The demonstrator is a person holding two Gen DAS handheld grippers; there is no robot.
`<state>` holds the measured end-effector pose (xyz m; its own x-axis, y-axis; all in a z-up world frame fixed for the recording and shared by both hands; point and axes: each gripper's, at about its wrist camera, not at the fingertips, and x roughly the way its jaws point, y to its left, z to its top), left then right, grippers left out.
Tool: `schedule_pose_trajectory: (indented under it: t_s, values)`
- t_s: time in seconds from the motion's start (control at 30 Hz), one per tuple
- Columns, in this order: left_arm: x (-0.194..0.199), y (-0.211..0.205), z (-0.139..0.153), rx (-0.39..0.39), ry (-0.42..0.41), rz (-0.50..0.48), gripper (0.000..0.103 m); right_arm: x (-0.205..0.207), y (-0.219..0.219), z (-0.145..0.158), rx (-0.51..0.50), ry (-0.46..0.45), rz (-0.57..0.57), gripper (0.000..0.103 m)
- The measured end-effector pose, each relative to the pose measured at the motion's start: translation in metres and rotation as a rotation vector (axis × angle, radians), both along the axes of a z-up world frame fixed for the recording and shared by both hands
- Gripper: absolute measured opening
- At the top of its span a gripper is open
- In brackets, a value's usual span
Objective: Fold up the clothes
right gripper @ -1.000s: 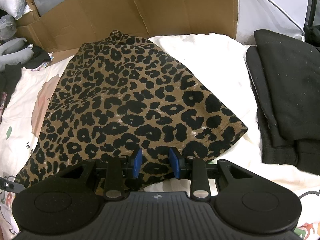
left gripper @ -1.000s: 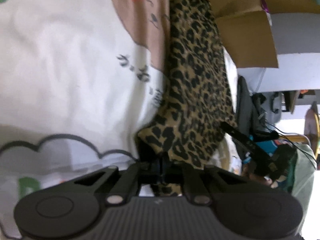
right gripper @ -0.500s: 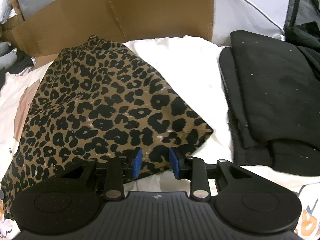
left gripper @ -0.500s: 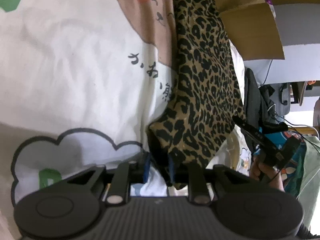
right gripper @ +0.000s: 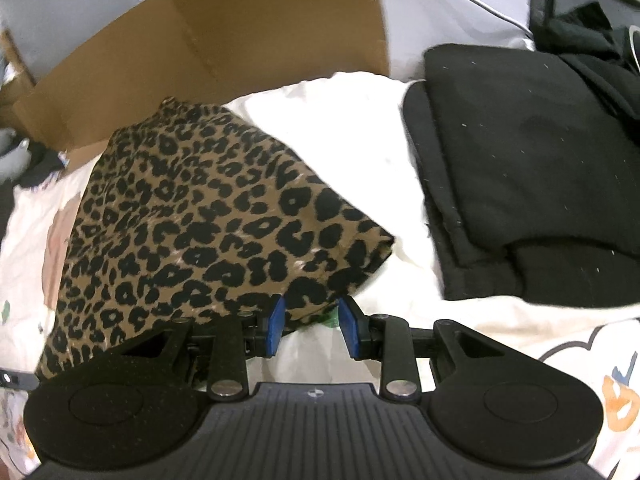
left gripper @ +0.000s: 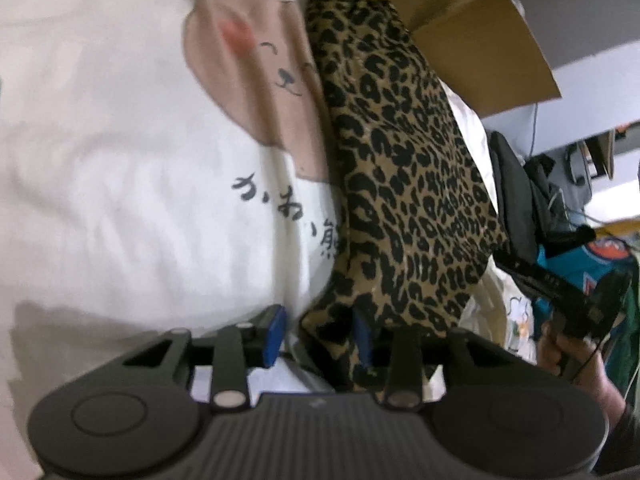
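A folded leopard-print garment (left gripper: pixel 404 168) lies on a white printed sheet (left gripper: pixel 112 128). My left gripper (left gripper: pixel 319 336) is at its near corner and its jaws are opening. The corner still hangs between the blue pads (left gripper: pixel 275 334), leaning on the right one, with a gap at the left one. In the right wrist view the same garment (right gripper: pixel 192 224) spreads to the left. My right gripper (right gripper: pixel 311 326) stands open at its near hem; the hem reaches only the tips, and white sheet (right gripper: pixel 360 168) shows between the pads.
A stack of folded black clothes (right gripper: pixel 528 168) lies to the right of the garment. Brown cardboard (right gripper: pixel 240 44) stands behind it. In the left wrist view a person's hand (left gripper: pixel 568 356) holds the other gripper at the right edge, with clutter behind.
My left jaws went from shut on the leopard corner to parted, and the wrist rolled. My right gripper slid right along the hem, so the garment now sits further left in its view.
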<state>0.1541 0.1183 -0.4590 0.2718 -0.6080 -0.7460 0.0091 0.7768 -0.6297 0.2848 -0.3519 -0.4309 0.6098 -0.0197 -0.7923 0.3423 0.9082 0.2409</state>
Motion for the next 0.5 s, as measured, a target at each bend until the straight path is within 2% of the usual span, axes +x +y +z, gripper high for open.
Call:
schedule_pose_trajectory:
  t_s: [0.23, 0.5]
  values:
    - [0.005, -0.002, -0.002, -0.023, -0.070, -0.060, 0.039, -0.003, -0.006, -0.005, 0.013, 0.015, -0.025, 0.037]
    - [-0.003, 0.008, -0.012, -0.116, -0.002, -0.048, 0.035, -0.005, -0.005, -0.006, 0.026, 0.013, -0.012, 0.037]
